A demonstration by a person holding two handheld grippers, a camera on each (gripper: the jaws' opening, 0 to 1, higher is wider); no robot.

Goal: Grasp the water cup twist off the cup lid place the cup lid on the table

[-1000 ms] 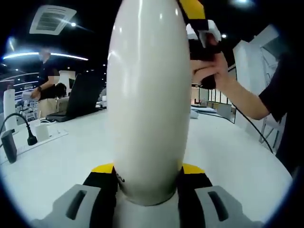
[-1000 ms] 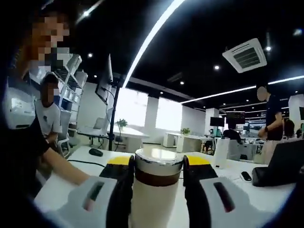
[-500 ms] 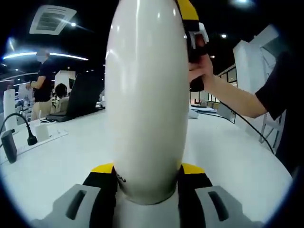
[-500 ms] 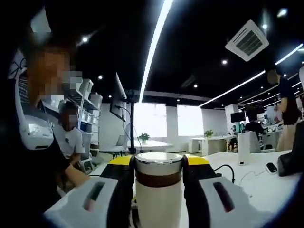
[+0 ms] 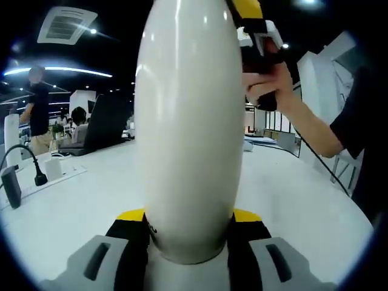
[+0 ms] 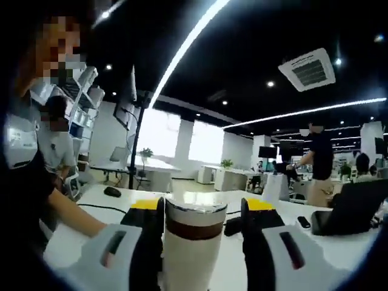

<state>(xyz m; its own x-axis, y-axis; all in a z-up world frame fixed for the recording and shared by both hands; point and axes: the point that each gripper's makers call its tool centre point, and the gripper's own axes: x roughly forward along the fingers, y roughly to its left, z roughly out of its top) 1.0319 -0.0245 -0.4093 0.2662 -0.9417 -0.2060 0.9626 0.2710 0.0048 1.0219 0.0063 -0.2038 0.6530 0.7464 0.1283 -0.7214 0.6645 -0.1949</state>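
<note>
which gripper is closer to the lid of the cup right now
Right. The right gripper has its fingers closed around the lid at the top of the cup, while the left gripper holds the cup's lower body, farther from the lid.

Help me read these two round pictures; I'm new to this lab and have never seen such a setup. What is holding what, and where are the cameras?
A person holds a two-jaw gripper in each hand, and a fisheye camera rides on each, looking along its jaws. In the left gripper view, the left gripper with yellow-tipped jaws clamps the body of the white water cup; up beside the cup's top you see the person's hand on the other gripper. In the right gripper view, the right gripper closes on the cup lid, silver-topped with a brown band. Below lies the white table, with a laptop and a small black gooseneck stand further back. Other people stand in the office behind.
</note>
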